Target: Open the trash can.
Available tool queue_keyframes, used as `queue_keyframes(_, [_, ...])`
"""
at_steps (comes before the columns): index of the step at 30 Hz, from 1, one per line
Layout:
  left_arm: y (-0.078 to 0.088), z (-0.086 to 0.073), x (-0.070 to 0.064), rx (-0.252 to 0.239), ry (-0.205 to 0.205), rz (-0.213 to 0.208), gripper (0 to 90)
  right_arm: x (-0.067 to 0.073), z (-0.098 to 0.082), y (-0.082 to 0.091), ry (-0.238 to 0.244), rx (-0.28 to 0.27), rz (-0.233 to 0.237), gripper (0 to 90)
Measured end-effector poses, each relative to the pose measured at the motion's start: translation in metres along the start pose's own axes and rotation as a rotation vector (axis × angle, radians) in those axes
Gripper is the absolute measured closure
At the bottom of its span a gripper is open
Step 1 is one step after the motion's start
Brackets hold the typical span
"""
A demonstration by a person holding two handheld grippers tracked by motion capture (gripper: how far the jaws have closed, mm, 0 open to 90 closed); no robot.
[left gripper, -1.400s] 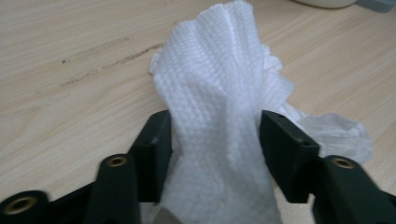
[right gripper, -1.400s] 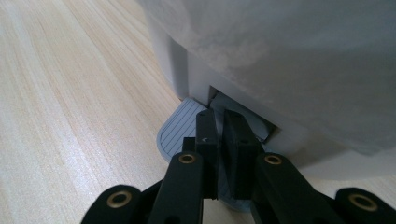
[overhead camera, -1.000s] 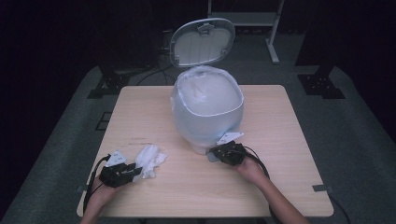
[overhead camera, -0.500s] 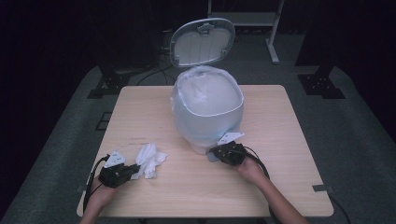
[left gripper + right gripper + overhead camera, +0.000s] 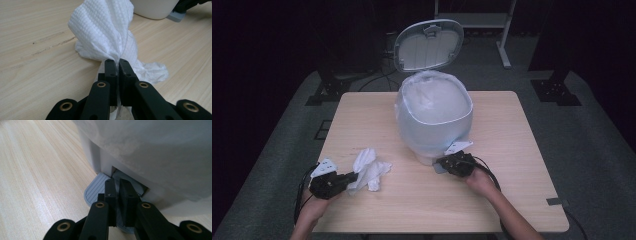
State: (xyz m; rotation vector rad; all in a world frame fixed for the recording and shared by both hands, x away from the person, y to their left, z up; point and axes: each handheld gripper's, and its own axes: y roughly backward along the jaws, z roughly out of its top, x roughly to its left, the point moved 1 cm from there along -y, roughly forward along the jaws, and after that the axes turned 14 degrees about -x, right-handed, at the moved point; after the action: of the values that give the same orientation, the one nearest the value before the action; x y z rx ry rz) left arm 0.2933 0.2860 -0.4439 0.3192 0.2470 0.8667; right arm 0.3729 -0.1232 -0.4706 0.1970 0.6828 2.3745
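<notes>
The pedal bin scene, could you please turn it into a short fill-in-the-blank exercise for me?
1. The left gripper is shut on a crumpled white ____.
2. The bin stands with its lid ____.
3. The right gripper rests on the bin's grey foot ____.
4. The bin is lined with a translucent plastic ____.

Missing words: paper towel; open; pedal; bag

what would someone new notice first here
A pale pedal bin lined with a translucent bag stands mid-table with its round lid up. At its base the right gripper rests shut on the grey ribbed pedal. Near the front left, the left gripper is shut on a crumpled white paper towel.
</notes>
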Motion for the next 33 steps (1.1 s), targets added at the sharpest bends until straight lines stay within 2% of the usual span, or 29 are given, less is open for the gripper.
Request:
queue_keyframes(3, [0.002,0.004,-0.001,-0.002,0.001,-0.008,87.0,0.0,0.0,0.0,0.0,0.002,0.001,84.3])
queue_keyframes(16, [0.015,0.035,-0.012,0.015,-0.051,-0.061,87.0,0.0,0.0,0.0,0.002,0.002,0.003,84.3])
queue_keyframes(20, [0.016,0.045,-0.014,0.011,-0.055,-0.084,86.8,-0.001,0.0,0.0,0.002,0.002,0.005,84.3])
queue_keyframes(30, [0.018,0.056,-0.016,0.017,-0.05,-0.121,86.9,-0.002,0.0,0.0,0.002,-0.002,0.01,84.3])
queue_keyframes(33, [0.019,0.06,-0.017,0.012,-0.052,-0.122,86.9,-0.002,0.0,0.0,0.003,-0.001,0.009,84.3])
